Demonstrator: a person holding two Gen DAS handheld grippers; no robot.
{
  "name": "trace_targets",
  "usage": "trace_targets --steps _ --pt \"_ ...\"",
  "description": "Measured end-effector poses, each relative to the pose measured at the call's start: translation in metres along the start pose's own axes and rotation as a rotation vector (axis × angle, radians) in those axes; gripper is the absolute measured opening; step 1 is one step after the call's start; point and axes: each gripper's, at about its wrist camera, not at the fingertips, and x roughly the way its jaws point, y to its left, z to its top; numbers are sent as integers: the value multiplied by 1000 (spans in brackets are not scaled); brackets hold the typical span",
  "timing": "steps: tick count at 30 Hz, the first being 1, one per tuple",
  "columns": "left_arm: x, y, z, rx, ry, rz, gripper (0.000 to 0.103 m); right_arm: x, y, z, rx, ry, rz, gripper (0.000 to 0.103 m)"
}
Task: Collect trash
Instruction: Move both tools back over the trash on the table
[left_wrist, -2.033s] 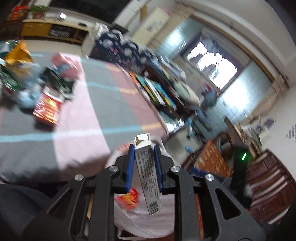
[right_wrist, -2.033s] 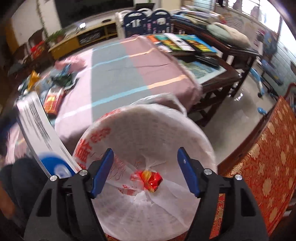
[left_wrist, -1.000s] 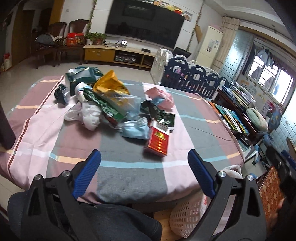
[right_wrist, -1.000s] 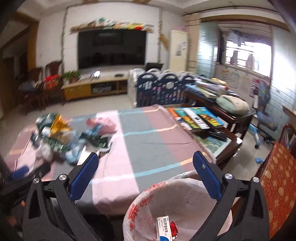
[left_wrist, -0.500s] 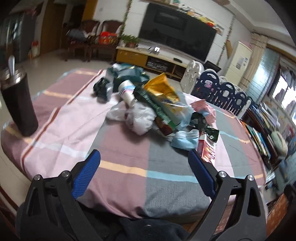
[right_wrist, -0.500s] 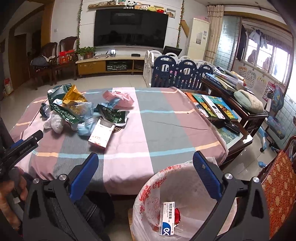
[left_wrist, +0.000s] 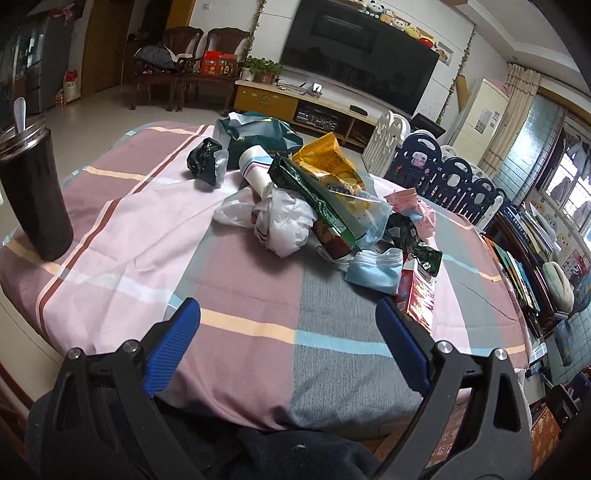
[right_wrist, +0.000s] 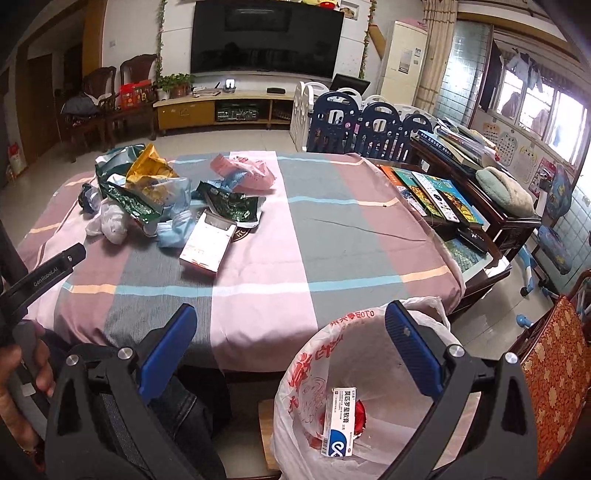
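Observation:
A pile of trash lies on the striped tablecloth (left_wrist: 258, 295): a crumpled white bag (left_wrist: 284, 221), a green wrapper box (left_wrist: 317, 199), a yellow snack bag (left_wrist: 328, 162), a blue face mask (left_wrist: 376, 269) and a red-white carton (left_wrist: 415, 295), which also shows in the right wrist view (right_wrist: 207, 243). My left gripper (left_wrist: 288, 343) is open and empty at the table's near edge. My right gripper (right_wrist: 291, 343) is open and empty above the bin liner bag (right_wrist: 314, 369). A white medicine box (right_wrist: 341, 421) lies inside the bag.
A tall black tumbler (left_wrist: 33, 195) stands on the table's left edge. A side table with books (right_wrist: 436, 192) stands to the right. A red patterned chair (right_wrist: 554, 369) is beside the bin. My left gripper's arm (right_wrist: 40, 277) shows at the left of the right wrist view.
My left gripper let the medicine box go into the bin bag, opened, and swung left and up to face the trash pile. My right gripper lifted back from the bag.

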Motion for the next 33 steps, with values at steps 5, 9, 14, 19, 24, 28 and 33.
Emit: trace_targets --steps 5,9,14,19,24,28,33 --pt "0 0 0 0 2 1 95 4 -1 -2 11 19 4 99" --pt "1 0 -1 -1 2 1 95 7 -3 -2 22 32 9 100" --pt "2 0 -2 -6 8 3 95 9 -1 -3 19 42 10 99" --pt "4 1 -2 -9 18 4 95 13 1 -3 16 54 12 99" --pt "5 2 -2 -15 20 5 95 16 1 -4 22 65 14 99" --pt "4 2 -2 -15 20 5 95 16 1 -4 23 65 15 100" --pt "5 2 -2 -17 21 5 95 18 3 -4 20 70 18 100"
